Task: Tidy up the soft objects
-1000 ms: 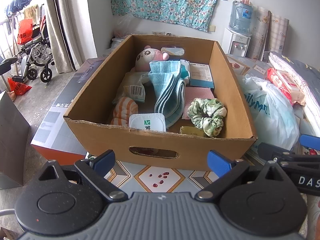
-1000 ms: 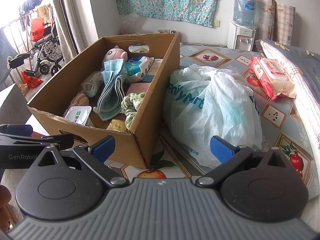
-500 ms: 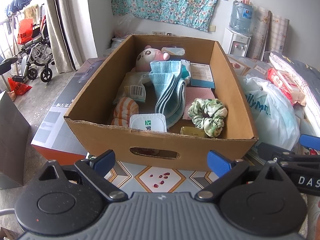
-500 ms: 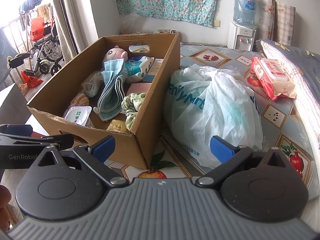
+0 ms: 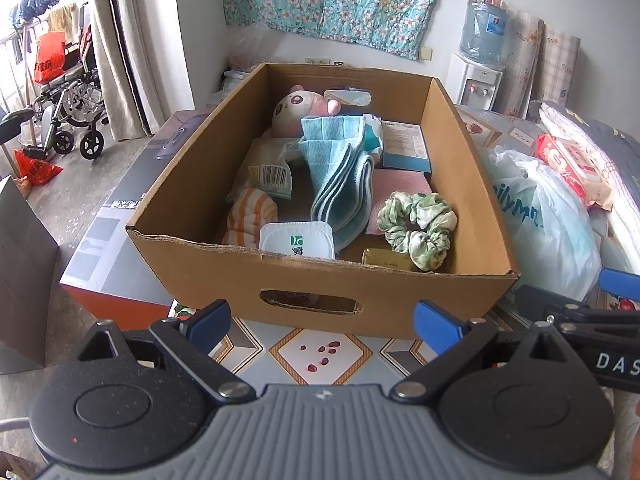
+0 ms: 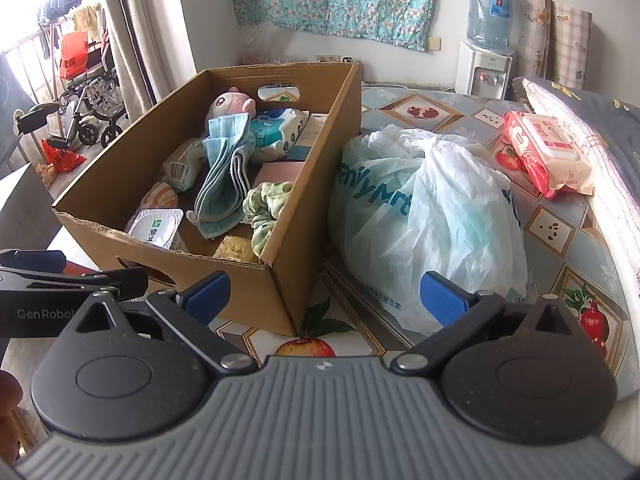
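From the left wrist view, the left claw [image 5: 322, 320] is spread wide and empty, hovering just short of the brown cardboard box [image 5: 320, 280] with its oval hand-hole. Inside lie a folded light-blue towel [image 5: 340, 176], a green-and-white fabric scrunchie [image 5: 418, 222], an orange-and-white striped soft roll [image 5: 250, 216], a pink-and-white plush toy [image 5: 298, 110] at the far end, a white tub with a green logo on its lid [image 5: 297, 240] and a clear packet with a barcode label [image 5: 270, 176]. At the right edge, part of the other tool reads "DAS".

From the right wrist view, the right claw [image 6: 324, 298] is likewise spread and holds nothing. The box [image 6: 296, 240] sits left of centre on the fruit-patterned table [image 6: 552, 228]; touching its right wall is a knotted white plastic bag [image 6: 432, 216] with blue lettering, partly legible as "nilyMrt". A red-and-white wet-wipes pack [image 6: 544, 152] lies further right. The left tool at the left edge reads "GenRobot".
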Tool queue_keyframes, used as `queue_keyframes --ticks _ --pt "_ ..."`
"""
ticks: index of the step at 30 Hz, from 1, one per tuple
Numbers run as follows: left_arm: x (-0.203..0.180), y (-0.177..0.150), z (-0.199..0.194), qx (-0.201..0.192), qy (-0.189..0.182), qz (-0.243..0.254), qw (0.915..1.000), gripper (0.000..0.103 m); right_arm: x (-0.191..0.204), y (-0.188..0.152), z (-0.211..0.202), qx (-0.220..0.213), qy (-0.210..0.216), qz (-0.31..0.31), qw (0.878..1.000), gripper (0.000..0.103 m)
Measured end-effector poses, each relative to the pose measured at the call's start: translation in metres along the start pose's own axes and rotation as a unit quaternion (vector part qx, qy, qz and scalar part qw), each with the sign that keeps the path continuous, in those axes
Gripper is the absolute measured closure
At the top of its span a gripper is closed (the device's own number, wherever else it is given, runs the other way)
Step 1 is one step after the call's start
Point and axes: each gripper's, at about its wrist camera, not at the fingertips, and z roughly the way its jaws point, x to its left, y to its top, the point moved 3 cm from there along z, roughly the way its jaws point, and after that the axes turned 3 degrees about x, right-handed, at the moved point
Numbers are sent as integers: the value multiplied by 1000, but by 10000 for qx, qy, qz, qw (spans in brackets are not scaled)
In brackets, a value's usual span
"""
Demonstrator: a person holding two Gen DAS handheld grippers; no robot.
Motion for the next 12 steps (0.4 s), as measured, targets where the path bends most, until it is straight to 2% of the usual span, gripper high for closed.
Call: queue_keyframes --ticks 12 --pt "0 -1 1 19 -18 -6 10000 4 0 0 1 16 -4 6 10000 1"
